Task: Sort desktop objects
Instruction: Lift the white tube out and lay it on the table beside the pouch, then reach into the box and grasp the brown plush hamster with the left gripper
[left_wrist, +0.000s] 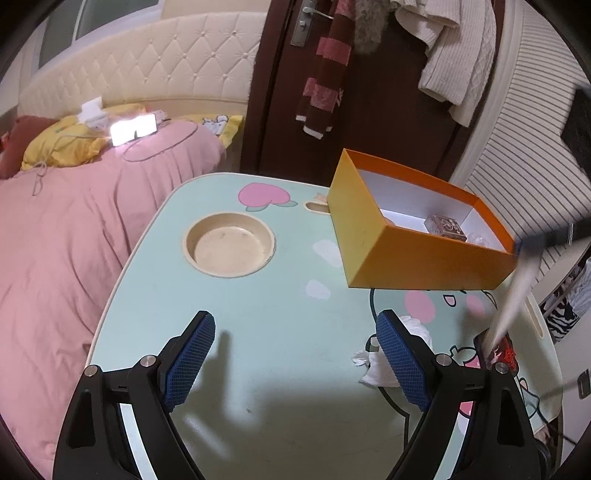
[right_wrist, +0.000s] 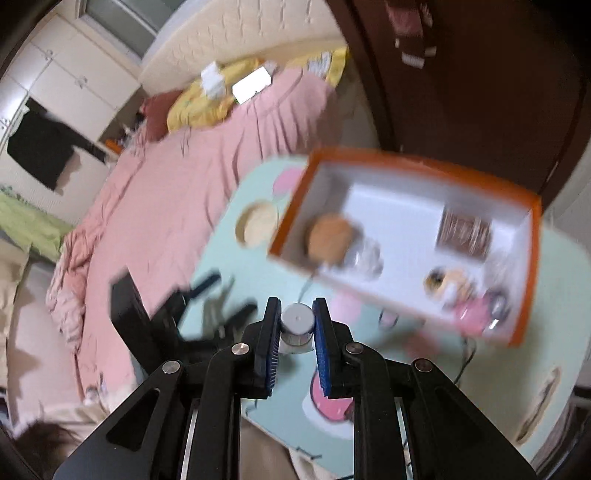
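My right gripper (right_wrist: 296, 303) is shut on a slim grey-capped tube (right_wrist: 297, 320), seen end-on between the blue pads, above the table's near side. The view is blurred by motion. In the left wrist view the tube (left_wrist: 513, 295) shows as a long pale streak hanging from the blurred right gripper (left_wrist: 554, 236), beside the orange box (left_wrist: 406, 258). The box (right_wrist: 417, 160) is white inside and holds a brown patterned block (right_wrist: 463, 232), a round tan thing (right_wrist: 330, 238) and a pink item (right_wrist: 471, 314). My left gripper (left_wrist: 295, 354) stands open and empty over the table, with a crumpled white tissue (left_wrist: 417, 325) by its right finger.
The mint-green cartoon table (left_wrist: 280, 302) has a round recessed cup holder (left_wrist: 229, 243) at its far left. A red and black item (left_wrist: 506, 352) lies near the right edge. A bed with a pink quilt (left_wrist: 74, 236) borders the left side; a dark door (left_wrist: 388, 110) stands behind.
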